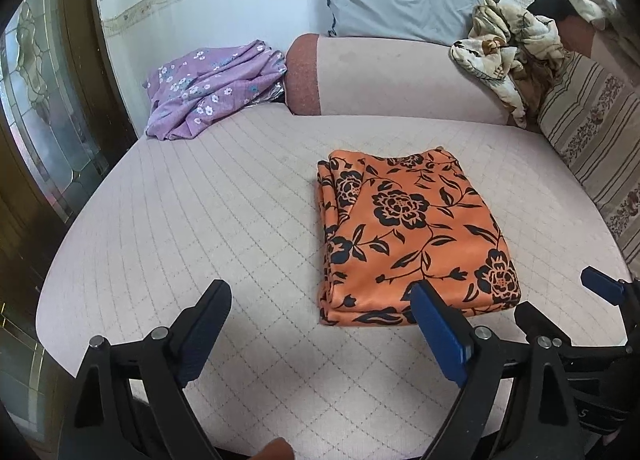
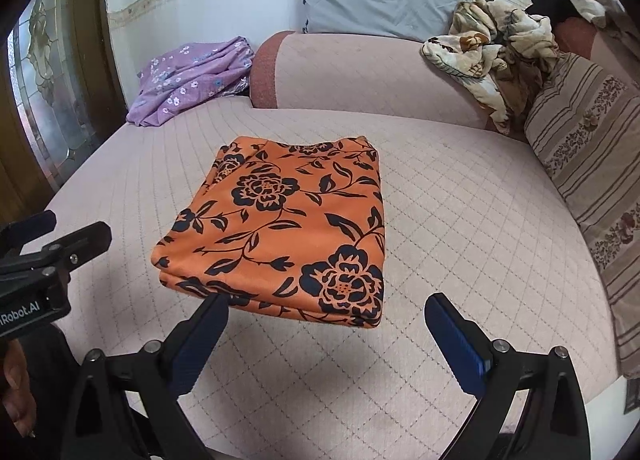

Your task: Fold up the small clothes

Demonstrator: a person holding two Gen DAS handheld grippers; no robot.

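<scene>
Orange floral garment (image 2: 280, 228) lies folded square on bed (image 2: 460, 220), seemingly finished; left gripper (image 1: 320, 312) and right gripper (image 2: 326, 324) hover near, jaws wide, holding nothing.

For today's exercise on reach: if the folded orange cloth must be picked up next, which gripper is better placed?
Probably the right gripper: the orange cloth lies centred just ahead of its open jaws. The left gripper sits off to the cloth's side, also open.

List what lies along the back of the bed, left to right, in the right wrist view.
Purple floral garment → pink bolster with the reddish end → crumpled cream floral blanket → striped floral pillow. The grey pillow stands behind the bolster, so it is left out of the order.
</scene>
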